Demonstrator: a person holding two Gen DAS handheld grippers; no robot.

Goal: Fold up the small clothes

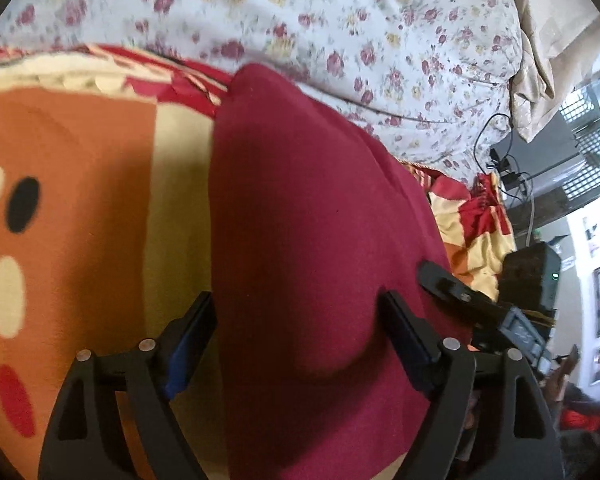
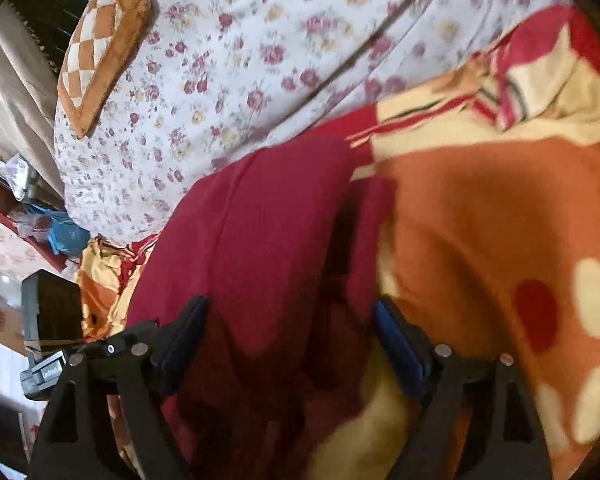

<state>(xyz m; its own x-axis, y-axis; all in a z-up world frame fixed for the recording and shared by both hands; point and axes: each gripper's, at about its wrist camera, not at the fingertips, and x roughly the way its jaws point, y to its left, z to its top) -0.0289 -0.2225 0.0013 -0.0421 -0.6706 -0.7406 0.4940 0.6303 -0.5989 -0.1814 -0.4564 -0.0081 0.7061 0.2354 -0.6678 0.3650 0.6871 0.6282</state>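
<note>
Soft maroon garment (image 1: 316, 216) lies smooth, its long axis running toward twelve o'clock over the orange spotted blanket (image 1: 80, 168). Left gripper (image 1: 300, 332) and right gripper (image 2: 290, 334) both have fingers spread wide, straddling the cloth.

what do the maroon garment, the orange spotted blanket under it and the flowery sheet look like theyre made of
Maroon garment: soft matte knit, probably cotton jersey; it drapes in smooth rounded folds without shine. Orange spotted blanket: thicker, slightly fuzzy, fleece-like; soft blurry surface, printed dots. Flowery sheet: thin woven printed cotton, judging by its fine creases. Blur leaves all three uncertain.
</note>
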